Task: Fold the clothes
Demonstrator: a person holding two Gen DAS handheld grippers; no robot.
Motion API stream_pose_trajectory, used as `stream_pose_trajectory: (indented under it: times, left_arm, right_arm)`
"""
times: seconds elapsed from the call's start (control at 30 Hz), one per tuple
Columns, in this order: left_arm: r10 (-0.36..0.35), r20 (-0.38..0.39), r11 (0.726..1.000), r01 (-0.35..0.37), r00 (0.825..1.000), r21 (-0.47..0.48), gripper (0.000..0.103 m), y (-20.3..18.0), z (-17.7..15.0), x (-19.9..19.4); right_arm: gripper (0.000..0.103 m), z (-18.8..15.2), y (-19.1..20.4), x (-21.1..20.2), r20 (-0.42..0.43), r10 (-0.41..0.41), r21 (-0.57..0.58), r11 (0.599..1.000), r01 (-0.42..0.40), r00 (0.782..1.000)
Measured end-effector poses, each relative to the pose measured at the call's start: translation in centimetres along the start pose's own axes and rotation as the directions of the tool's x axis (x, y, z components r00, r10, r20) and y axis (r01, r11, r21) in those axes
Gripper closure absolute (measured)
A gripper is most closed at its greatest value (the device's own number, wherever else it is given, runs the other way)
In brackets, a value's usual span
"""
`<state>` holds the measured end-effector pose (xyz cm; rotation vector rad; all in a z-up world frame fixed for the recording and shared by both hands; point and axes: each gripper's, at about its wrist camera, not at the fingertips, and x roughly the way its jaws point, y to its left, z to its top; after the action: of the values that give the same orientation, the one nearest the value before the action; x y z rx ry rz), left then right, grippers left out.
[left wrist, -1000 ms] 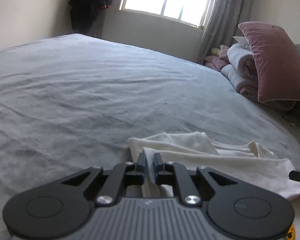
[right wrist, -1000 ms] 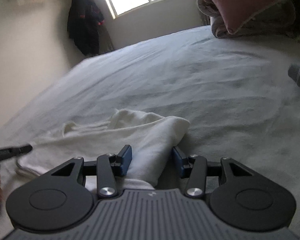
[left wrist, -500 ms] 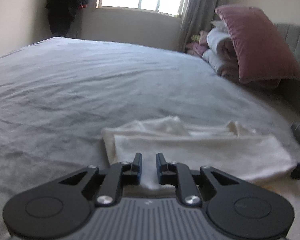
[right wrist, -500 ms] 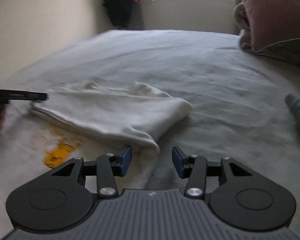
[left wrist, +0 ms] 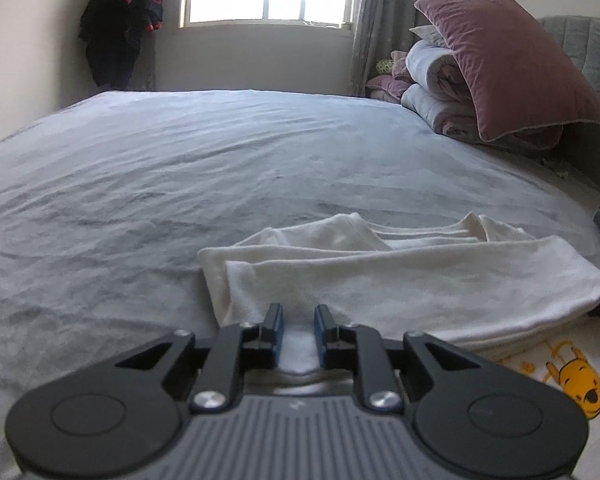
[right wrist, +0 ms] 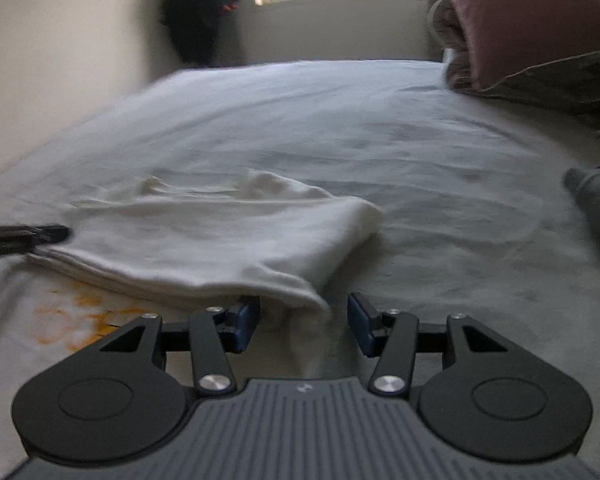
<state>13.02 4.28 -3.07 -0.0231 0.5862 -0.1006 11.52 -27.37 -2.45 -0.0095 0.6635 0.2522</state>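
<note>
Two grippers at the folded cream garment (left wrist: 400,280) on the bed (left wrist: 180,168).
Left gripper (left wrist: 298,320) stands slightly parted around a fabric edge; right gripper (right wrist: 303,314) gapes wide, holding nothing.

Grey bed (left wrist: 180,168) — folded cream garment (left wrist: 400,276), stacked bedding (left wrist: 440,92).

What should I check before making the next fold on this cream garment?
1. Left gripper free of cloth: cannot tell; fingers parted, a bit of cream garment lies between them.
2. Right gripper released: ok; fingers wide apart, the folded corner lies in the gap.
3. Folded layer flat: ok; it lies flat on the gray bedsheet.
4. Near part with yellow bear print folded: not ok; it is uncovered.
5. Bed space ahead: ok; the pink pillow and rolled blankets sit far back.
6. Dark gray item at right: cannot tell what it is.
</note>
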Motion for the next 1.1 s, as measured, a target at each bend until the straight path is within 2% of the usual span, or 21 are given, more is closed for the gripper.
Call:
stream_pose_trajectory:
  times: [0.1, 0.17, 0.27, 0.4, 0.47, 0.53, 0.57, 0.6, 0.7, 0.77, 1.1]
  left_arm:
    - [-0.001, 0.001, 1.000, 0.001, 1.000, 0.006, 0.085, 0.0, -0.1, 0.1]
    - [-0.005, 0.001, 1.000, 0.005, 1.000, 0.001, 0.085, 0.1, -0.1, 0.1]
    - [-0.011, 0.004, 1.000, 0.011, 1.000, -0.009, 0.085, 0.3, -0.1, 0.0]
    - [-0.027, 0.010, 0.999, 0.028, 1.000, -0.032, 0.085, 0.6, -0.2, 0.0]
    - [-0.028, 0.013, 0.999, 0.028, 1.000, -0.034, 0.085, 0.6, -0.3, 0.0]
    - [-0.027, 0.016, 0.999, 0.027, 1.000, -0.033, 0.085, 0.6, -0.4, -0.1]
    - [-0.026, 0.017, 0.999, 0.027, 1.000, -0.032, 0.085, 0.5, -0.4, -0.1]
    - [-0.026, 0.018, 0.999, 0.027, 0.999, -0.032, 0.085, 0.5, -0.5, -0.1]
    - [-0.035, 0.020, 0.998, 0.036, 0.999, -0.043, 0.085, 0.7, -0.5, 0.0]
    - [-0.043, 0.022, 0.998, 0.044, 0.999, -0.053, 0.085, 0.9, -0.5, 0.0]
    - [-0.063, 0.035, 0.994, 0.065, 0.997, -0.084, 0.084, 1.3, -0.7, 0.1]
  right_arm:
    - [0.054, -0.2, 0.1, -0.3, -0.063, -0.073, -0.065, 0.996, 0.069, 0.995]
    - [0.047, -0.4, -0.3, -0.4, -0.079, -0.090, -0.075, 0.994, 0.084, 0.993]
    - [0.047, -0.5, -1.5, -1.2, -0.068, -0.035, -0.031, 0.999, 0.033, 0.997]
    - [0.048, -0.4, -3.0, -3.5, 0.027, 0.034, 0.040, 0.999, -0.035, 0.999]
    - [0.065, 0.0, -2.9, -4.2, 0.103, 0.071, 0.062, 0.995, -0.078, 0.992]
    - [0.069, 0.3, -1.6, -4.2, 0.164, 0.111, 0.049, 0.991, -0.121, 0.980]
    - [0.074, 0.5, -0.9, -4.0, 0.183, 0.133, 0.039, 0.989, -0.143, 0.974]
    - [0.078, 0.5, -0.3, -3.5, 0.180, 0.153, 0.023, 0.987, -0.159, 0.972]
    - [0.085, 0.3, 1.3, -1.4, 0.103, 0.154, -0.029, 0.988, -0.152, 0.983]
    - [0.099, -0.3, 1.6, 0.0, 0.021, 0.101, -0.078, 0.992, -0.099, 0.995]
    - [0.099, -0.8, 0.7, -0.1, 0.047, 0.133, -0.061, 0.990, -0.130, 0.990]
